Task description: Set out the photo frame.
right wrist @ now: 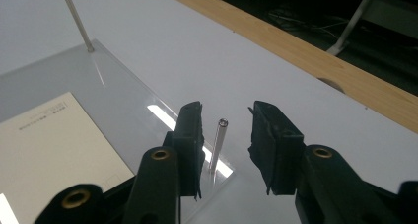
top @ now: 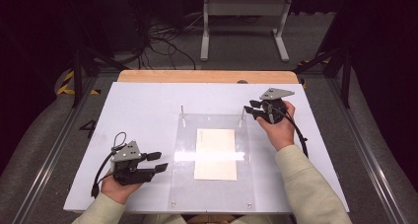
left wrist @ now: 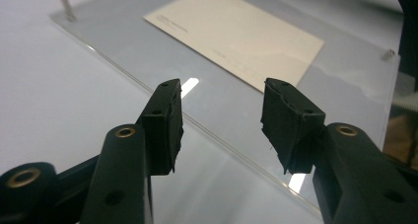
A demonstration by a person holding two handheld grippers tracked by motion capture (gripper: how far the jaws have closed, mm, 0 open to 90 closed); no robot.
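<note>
Clear acrylic, that was the material at the centre: a transparent plate (top: 212, 160) lay flat on the white table (top: 138, 115), glossy enough to throw back a bright strip of lamp light, with a cream card (top: 215, 154) lying at its middle, faint small print along one edge. Two thin metal pins stood upright at its far corners, the left pin (top: 182, 110) and the right pin (top: 242, 113), and small screws showed at the near corners. The left gripper (top: 160, 161) hovered just off the plate's left edge, jaws parted and nothing between them; in the left gripper view the plate's edge ran slantwise just ahead of the left gripper (left wrist: 222, 123), with the card (left wrist: 236, 34) farther beyond. The right gripper (top: 251, 107) sat right at the plate's far right corner, jaws released too; in the right gripper view the right pin (right wrist: 218, 145) stood in the gap of the right gripper (right wrist: 226, 140), closer to the left-hand pad, pads not pressing on it, while the other pin (right wrist: 79, 22) rose well off to the upper left. A wooden strip (top: 207, 76) edged the table beyond both grippers.
</note>
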